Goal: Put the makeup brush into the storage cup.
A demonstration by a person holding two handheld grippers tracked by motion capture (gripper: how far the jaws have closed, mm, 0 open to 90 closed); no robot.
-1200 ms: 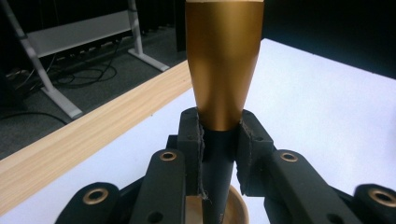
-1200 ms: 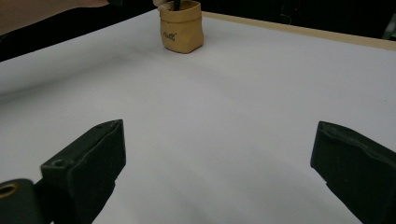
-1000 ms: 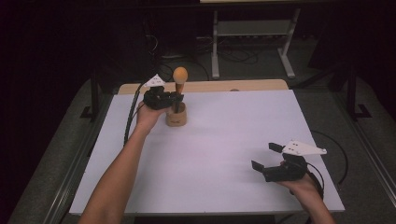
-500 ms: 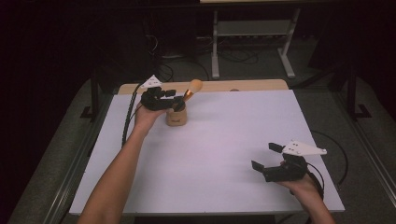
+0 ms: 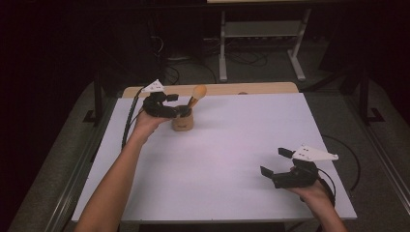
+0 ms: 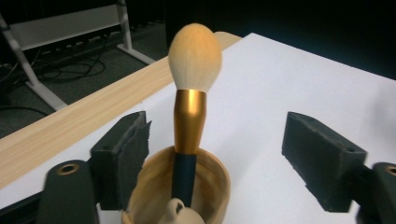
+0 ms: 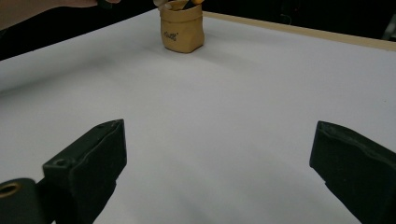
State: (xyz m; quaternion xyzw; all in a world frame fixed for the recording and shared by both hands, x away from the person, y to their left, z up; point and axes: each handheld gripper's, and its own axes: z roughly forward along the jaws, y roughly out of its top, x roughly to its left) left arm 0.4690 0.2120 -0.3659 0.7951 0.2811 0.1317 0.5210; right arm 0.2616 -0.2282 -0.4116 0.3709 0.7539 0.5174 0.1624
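**Brush in cup, both grippers unloaded**

While I watch the high view, the left gripper point(image 5: 170, 103) sits at the far left of the white table point(image 5: 232, 159), right up against the small wooden cup point(image 5: 183, 121). Its jaws stand apart, flanking the cup, and grip nothing. Seen from the left gripper view, the makeup brush point(image 6: 190, 112) stands handle-down in the cup point(image 6: 212, 186): cream bristle head on top, gold ferrule, dark handle inside. From above, the brush point(image 5: 197, 94) leans toward the right. I note the right gripper point(image 5: 278, 164) resting near the table's near right edge, well apart from the cup, jaws spread wide over bare tabletop.
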